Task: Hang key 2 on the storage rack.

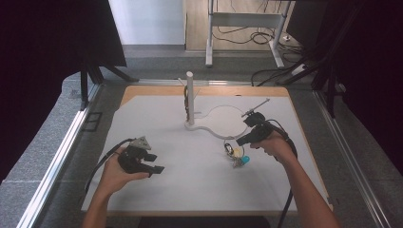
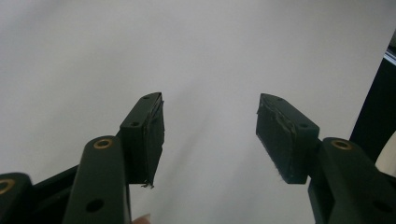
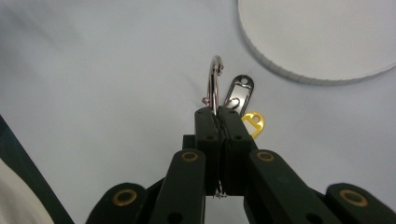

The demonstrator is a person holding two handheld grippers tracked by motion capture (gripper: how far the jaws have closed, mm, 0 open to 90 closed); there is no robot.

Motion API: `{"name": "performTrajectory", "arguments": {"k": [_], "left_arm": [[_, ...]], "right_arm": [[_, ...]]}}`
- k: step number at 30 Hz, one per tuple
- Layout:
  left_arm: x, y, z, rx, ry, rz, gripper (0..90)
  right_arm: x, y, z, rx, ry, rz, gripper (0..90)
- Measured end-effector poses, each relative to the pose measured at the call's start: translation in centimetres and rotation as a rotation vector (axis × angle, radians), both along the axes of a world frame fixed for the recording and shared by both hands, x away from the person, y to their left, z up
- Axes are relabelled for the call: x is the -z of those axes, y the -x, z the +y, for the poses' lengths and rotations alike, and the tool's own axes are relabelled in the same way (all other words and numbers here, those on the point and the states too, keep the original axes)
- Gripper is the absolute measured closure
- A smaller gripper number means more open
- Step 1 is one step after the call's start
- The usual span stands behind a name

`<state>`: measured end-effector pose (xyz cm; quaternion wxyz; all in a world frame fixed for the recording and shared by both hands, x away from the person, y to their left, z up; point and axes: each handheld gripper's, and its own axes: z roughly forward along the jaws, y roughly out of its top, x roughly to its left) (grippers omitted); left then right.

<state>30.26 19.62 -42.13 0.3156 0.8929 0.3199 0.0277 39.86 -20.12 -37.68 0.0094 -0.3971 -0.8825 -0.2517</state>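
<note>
My right gripper [image 1: 240, 140] is at the right of the white mat [image 1: 199, 190], shut on a metal key ring [image 1: 229, 146]. In the right gripper view the ring [image 3: 214, 79] stands edge-on out of the closed jaws of my right gripper [image 3: 218, 114]. A black tag [image 3: 239, 91] and a yellow tag [image 3: 253, 122] hang on it. From the high view a blue tag [image 1: 245, 160] dangles with the bunch. My left gripper [image 1: 156, 163] rests at the mat's left, open, with nothing between its pads [image 2: 210, 135].
A white upright post [image 1: 190, 95] stands at the back middle of the mat, joined to a flat white round plate [image 1: 223, 121], whose edge [image 3: 322, 42] lies just beyond the ring. Black cables trail from both grippers. Metal rails run along both table sides.
</note>
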Motion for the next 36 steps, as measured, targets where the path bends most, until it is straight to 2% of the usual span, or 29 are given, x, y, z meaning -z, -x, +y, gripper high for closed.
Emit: {"name": "performTrajectory", "arguments": {"k": [9, 23, 31, 36], "left_arm": [[0.1, 0.0, -0.1, -0.003, 0.002, 0.002, 42.6], [0.2, 0.0, -0.1, -0.006, 0.007, 0.007, 42.6], [0.1, 0.0, 0.1, -0.004, 0.005, 0.003, 42.5], [0.1, 0.1, 0.1, -0.013, 0.018, 0.003, 42.5]], "right_arm": [[-2.0, -0.3, -0.3, 0.006, -0.024, -0.036, 87.8], [-5.2, -1.5, 0.5, 0.009, -0.047, -0.078, 87.8], [-6.1, -2.4, 1.4, 0.002, -0.051, -0.086, 87.8], [-6.5, -2.9, 1.7, 0.004, -0.054, -0.087, 87.8]]}}
